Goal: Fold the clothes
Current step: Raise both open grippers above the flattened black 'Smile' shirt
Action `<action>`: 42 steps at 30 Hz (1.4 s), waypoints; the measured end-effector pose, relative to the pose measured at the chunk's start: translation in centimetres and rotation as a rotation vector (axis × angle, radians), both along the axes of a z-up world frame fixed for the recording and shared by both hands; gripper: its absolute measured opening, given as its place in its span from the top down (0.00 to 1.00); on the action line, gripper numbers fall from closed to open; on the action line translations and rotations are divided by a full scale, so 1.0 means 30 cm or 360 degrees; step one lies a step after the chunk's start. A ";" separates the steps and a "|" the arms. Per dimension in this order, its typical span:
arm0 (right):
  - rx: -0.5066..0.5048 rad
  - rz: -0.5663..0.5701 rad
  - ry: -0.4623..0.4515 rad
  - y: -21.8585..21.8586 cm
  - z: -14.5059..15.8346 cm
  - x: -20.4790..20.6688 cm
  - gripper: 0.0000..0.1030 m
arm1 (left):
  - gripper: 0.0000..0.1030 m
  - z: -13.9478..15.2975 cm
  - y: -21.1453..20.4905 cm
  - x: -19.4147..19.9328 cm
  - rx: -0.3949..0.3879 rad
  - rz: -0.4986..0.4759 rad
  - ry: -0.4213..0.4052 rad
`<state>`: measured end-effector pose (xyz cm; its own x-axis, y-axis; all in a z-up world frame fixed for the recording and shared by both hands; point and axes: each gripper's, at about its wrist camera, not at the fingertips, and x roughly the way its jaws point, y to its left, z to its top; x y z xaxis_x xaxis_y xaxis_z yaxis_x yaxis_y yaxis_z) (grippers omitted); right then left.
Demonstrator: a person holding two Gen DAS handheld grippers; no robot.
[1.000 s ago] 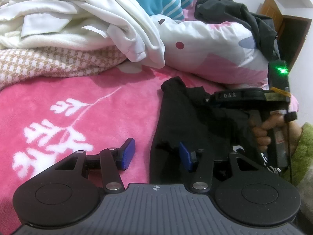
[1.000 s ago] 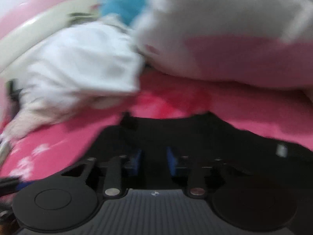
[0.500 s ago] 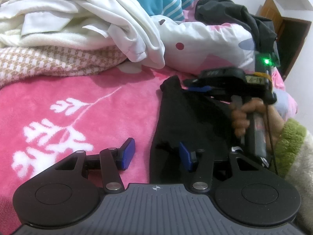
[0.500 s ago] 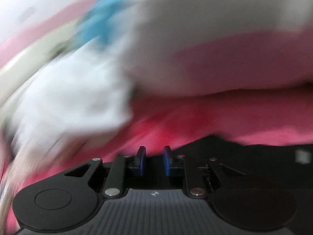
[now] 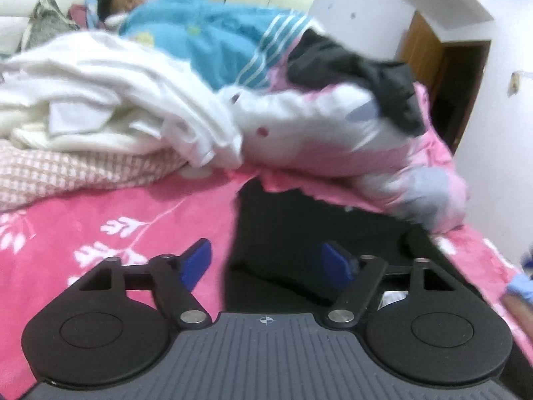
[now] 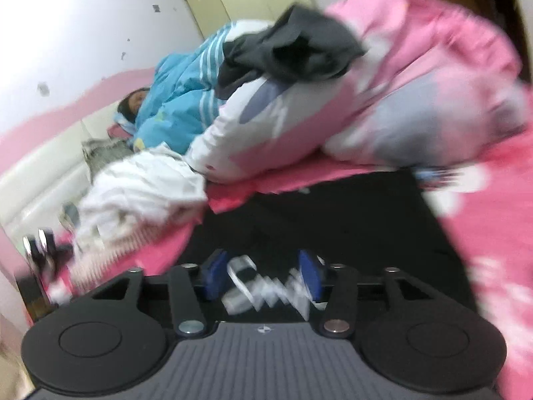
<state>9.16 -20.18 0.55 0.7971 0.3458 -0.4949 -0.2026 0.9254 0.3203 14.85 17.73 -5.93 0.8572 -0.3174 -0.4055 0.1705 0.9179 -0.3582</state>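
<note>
A black garment (image 5: pixel 299 230) lies folded flat on the pink blanket (image 5: pixel 100 220). My left gripper (image 5: pixel 266 261) hovers over its near left edge. Its jaws are opening, and its blue pads (image 5: pixel 196 260) press on nothing. In the blurred right wrist view, my right gripper (image 6: pixel 263 273) hangs above the same black garment (image 6: pixel 333 220). Its jaws are also opening. A white print (image 6: pixel 263 286) on the cloth shows in the gap below them, and the pads do not pinch it.
A heap of white clothes (image 5: pixel 116 100), a blue striped jacket (image 5: pixel 206 40) and a dark grey garment (image 5: pixel 366 73) rest on a pink and white quilt (image 5: pixel 316 140) behind the black garment. A person lies at the far end (image 5: pixel 116 0). A checked blanket (image 5: pixel 66 173) is at left, a doorway (image 5: pixel 459 93) at right.
Both pairs of jaws have spread wider. The right gripper has pulled back and up from the garment's far edge and has left the left wrist view. The left gripper has risen a little.
</note>
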 end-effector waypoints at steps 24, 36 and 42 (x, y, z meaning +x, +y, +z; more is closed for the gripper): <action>-0.0111 -0.0382 -0.0071 -0.210 -0.028 -0.671 0.00 | 0.00 0.145 -0.581 -0.624 0.0420 0.0087 0.0334; -0.0401 -0.0409 0.0193 -0.138 -0.155 -0.614 0.00 | 0.00 0.045 -0.561 -0.587 0.0569 0.0261 0.0559; -0.0264 -0.0371 0.0325 -0.136 -0.192 -0.583 0.00 | 0.00 0.029 -0.561 -0.584 0.0599 0.0294 0.0594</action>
